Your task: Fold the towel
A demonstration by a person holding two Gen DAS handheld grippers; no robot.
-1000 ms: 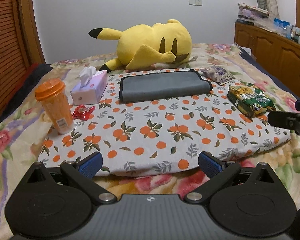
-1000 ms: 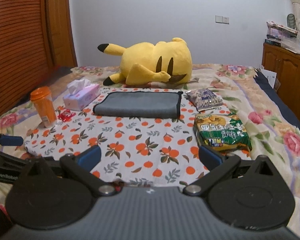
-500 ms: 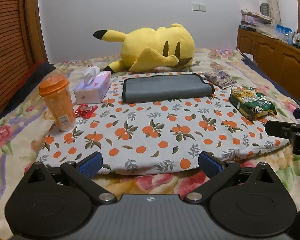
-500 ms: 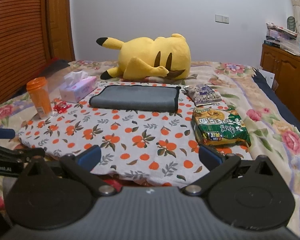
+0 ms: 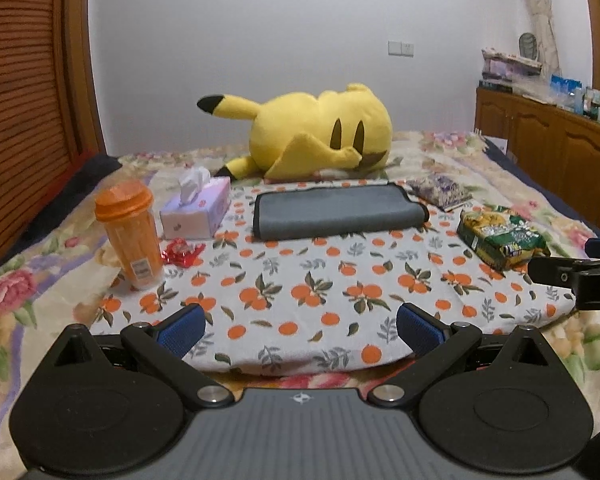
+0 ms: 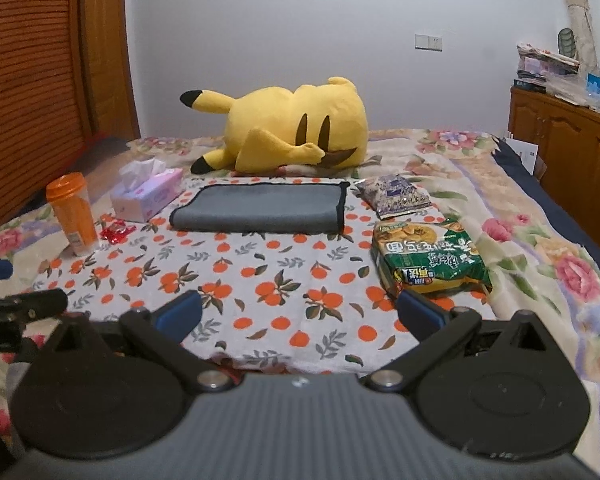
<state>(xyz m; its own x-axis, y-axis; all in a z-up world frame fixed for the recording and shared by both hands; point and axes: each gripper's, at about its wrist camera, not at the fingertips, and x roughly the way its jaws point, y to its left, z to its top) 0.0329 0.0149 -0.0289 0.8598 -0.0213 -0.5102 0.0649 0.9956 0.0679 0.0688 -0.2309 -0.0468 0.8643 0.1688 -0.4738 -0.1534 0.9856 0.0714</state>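
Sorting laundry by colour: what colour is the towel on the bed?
Grey with a dark, near-black edge trim; the towel shows best in the right wrist view.

The grey towel (image 5: 336, 212) with dark edging lies flat, folded into a long rectangle, at the far end of the orange-print cloth (image 5: 320, 296).

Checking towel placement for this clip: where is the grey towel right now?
In both wrist views the grey towel lies flat at the orange-print cloth's far edge, just before the yellow plush, between tissue box and purple packet.
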